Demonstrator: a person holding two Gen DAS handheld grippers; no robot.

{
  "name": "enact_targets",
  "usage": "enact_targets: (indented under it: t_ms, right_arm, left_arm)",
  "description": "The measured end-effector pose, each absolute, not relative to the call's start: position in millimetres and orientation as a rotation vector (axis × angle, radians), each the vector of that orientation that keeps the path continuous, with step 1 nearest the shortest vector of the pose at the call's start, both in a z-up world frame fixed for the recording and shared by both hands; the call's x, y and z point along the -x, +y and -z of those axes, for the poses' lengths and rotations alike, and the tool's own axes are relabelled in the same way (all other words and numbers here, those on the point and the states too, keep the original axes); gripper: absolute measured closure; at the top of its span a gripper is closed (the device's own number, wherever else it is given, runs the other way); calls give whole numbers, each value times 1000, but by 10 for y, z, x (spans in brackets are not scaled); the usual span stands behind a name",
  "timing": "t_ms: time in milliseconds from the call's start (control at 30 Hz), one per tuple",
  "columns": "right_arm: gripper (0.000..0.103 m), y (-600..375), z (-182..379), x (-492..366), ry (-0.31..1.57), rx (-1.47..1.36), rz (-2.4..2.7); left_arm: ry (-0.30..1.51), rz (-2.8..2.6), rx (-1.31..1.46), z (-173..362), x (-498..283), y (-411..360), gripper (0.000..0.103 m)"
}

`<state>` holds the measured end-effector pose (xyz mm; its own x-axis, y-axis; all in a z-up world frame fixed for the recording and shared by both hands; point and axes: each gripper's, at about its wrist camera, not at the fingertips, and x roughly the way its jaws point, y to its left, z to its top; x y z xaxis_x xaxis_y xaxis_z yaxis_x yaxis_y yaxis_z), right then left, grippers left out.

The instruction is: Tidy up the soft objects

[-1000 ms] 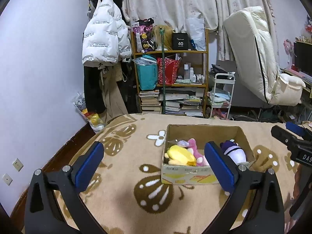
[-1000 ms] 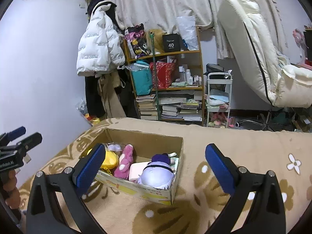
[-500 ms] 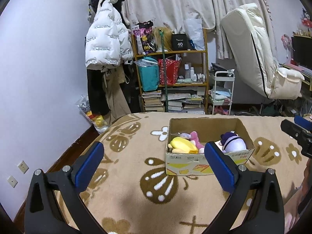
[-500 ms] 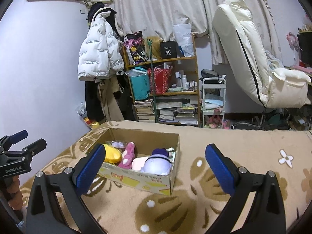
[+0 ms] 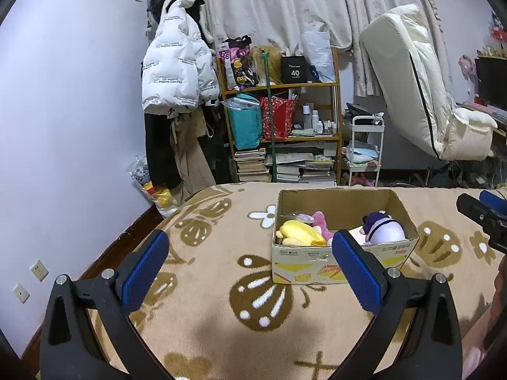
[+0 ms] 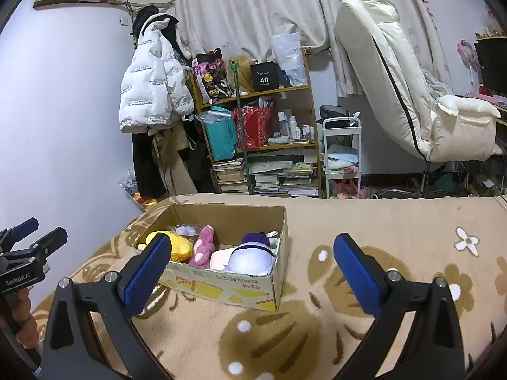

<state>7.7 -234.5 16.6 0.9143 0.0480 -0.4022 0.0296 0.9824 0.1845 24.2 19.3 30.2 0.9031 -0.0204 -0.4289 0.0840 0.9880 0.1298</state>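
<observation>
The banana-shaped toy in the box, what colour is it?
Yellow banana-shaped toy; left wrist view shows it best.

Patterned beige blanket (image 5: 221, 285) on bed; cardboard box (image 5: 304, 266) on it.

One cardboard box (image 6: 221, 281); four plush toys (image 6: 250, 258) inside; two grippers (image 5: 250, 266).

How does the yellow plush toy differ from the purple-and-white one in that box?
The yellow plush lies flat and low at the box's left end; the purple-and-white plush is rounder, sits taller, and rests at the right end. One is a single colour, the other two. Both lie inside the cardboard box.
</observation>
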Motion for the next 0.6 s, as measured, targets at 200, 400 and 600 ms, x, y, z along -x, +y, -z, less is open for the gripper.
enact_targets:
  t_ms: [200, 400, 600]
  right_arm:
    - [0, -2342, -159, -85, 418, -188, -8]
    - [0, -2340, -112, -108, 427, -182, -10]
    - [0, -2374, -73, -121, 429, -186, 0]
  left_arm:
    - [447, 38, -160, -252, -269, 166, 1]
    - [465, 36, -157, -217, -310, 165, 1]
    - [471, 33, -164, -192, -325, 151, 1]
